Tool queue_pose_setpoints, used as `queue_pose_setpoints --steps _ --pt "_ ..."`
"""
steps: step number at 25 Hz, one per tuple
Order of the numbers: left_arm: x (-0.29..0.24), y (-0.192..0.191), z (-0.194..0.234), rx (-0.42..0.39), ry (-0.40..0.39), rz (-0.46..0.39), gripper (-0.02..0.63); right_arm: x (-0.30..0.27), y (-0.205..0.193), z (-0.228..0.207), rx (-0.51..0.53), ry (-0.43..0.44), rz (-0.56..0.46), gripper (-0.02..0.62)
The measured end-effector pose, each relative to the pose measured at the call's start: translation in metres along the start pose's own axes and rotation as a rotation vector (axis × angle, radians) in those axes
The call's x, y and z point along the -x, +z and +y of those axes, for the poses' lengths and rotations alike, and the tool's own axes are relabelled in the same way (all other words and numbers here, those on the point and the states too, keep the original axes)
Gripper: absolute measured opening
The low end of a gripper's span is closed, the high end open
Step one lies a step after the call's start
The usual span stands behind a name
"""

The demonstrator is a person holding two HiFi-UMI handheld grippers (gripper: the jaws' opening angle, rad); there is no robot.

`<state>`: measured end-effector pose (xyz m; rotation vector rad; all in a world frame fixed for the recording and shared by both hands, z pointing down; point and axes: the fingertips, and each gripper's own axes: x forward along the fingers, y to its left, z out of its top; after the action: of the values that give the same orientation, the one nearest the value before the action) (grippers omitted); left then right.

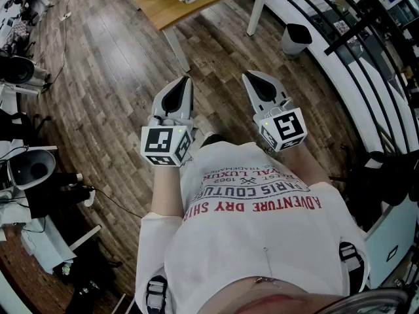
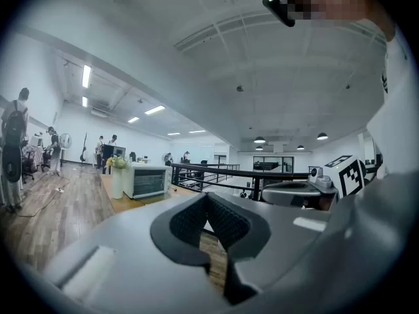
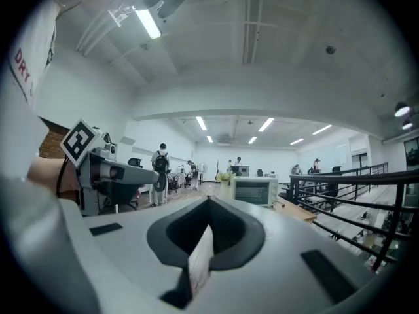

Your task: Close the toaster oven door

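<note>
The toaster oven (image 2: pixel 148 180) is a white box with a glass front, standing far off on a wooden table (image 2: pixel 124 205); its door looks upright against the front. The right gripper view shows the toaster oven (image 3: pixel 254 190) too, just as distant. My left gripper (image 1: pixel 185 78) and right gripper (image 1: pixel 247 76) are held side by side close to the person's chest, over the wood floor and short of the table (image 1: pixel 196 2). The left gripper (image 2: pixel 207 198) is shut and holds nothing. The right gripper (image 3: pixel 209 201) is shut too, also holding nothing.
A white vase with flowers (image 2: pixel 117 175) stands beside the oven. A black railing (image 1: pixel 353 25) runs along the right, with a dark bin (image 1: pixel 296 39) near it. Gear and cables (image 1: pixel 26 169) crowd the floor at the left. People (image 2: pixel 13 142) stand far off.
</note>
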<state>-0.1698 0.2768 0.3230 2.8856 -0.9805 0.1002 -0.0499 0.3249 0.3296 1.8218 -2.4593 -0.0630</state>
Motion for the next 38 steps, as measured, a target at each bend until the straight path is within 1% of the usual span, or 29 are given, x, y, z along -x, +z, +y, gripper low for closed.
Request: queue_pose_setpoints --steps 14,17,20,21,22,23,24,25,32,38 --pt "-0.001 -0.002 -0.006 -0.004 0.010 0.017 0.012 0.007 0.002 -0.004 0.005 -0.005 -0.008 -0.011" --pt "-0.002 -0.006 -0.003 0.005 0.020 0.020 0.012 0.007 0.000 -0.006 -0.019 -0.017 -0.012 -0.011" --pt "-0.004 -0.013 0.002 0.033 0.037 0.013 0.018 0.006 -0.007 -0.009 -0.044 -0.026 0.006 -0.011" --pt "-0.006 -0.016 0.004 0.046 0.042 0.017 0.029 0.005 -0.010 -0.011 -0.050 -0.028 0.014 -0.011" --pt "-0.009 -0.020 0.005 0.056 0.044 0.026 0.073 0.004 -0.013 -0.012 -0.053 -0.029 0.021 -0.011" --pt "-0.013 -0.025 0.007 0.062 0.044 0.038 0.132 0.004 -0.017 -0.014 -0.056 -0.031 0.028 -0.011" --pt "-0.016 -0.029 0.008 0.064 0.043 0.051 0.149 0.003 -0.020 -0.016 -0.058 -0.033 0.035 -0.011" --pt "-0.021 -0.033 0.010 0.064 0.044 0.062 0.150 0.001 -0.023 -0.018 -0.060 -0.035 0.041 -0.011" --pt "-0.063 -0.047 0.042 0.061 0.039 0.109 0.150 -0.040 -0.039 -0.045 -0.084 -0.050 0.070 -0.011" --pt "-0.119 -0.042 0.088 0.078 0.023 0.108 0.150 -0.103 -0.040 -0.078 -0.059 -0.058 0.096 -0.011"
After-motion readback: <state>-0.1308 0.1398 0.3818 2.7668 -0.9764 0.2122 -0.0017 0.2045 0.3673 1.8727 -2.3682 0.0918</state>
